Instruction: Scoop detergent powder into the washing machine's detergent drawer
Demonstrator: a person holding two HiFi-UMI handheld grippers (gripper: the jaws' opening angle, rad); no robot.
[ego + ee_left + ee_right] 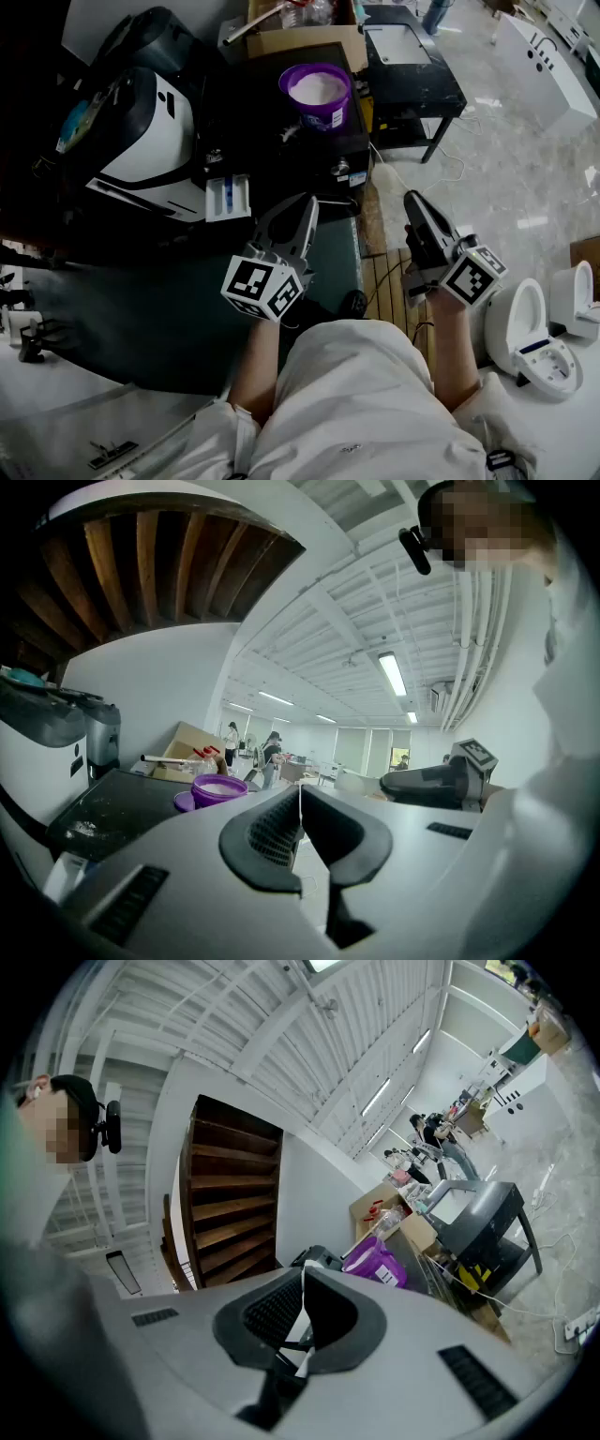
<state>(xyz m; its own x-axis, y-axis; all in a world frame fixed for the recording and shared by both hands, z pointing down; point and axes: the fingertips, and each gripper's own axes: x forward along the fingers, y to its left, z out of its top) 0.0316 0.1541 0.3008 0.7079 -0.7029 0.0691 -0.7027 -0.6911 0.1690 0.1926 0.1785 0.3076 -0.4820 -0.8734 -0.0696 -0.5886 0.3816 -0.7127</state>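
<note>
Jaws together, empty: left hand-held gripper (307, 208), right hand-held gripper (413, 200), both pointing forward.

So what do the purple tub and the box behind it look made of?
The purple tub is likely plastic: smooth, uniformly coloured wall with a printed label. The box looks like cardboard: matte brown with folded flaps.

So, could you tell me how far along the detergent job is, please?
Done: the white detergent drawer is pulled open. In hand: nothing; left gripper and right gripper both have shut, empty jaws. Left: scooping white powder from the round purple tub into the drawer.
</note>
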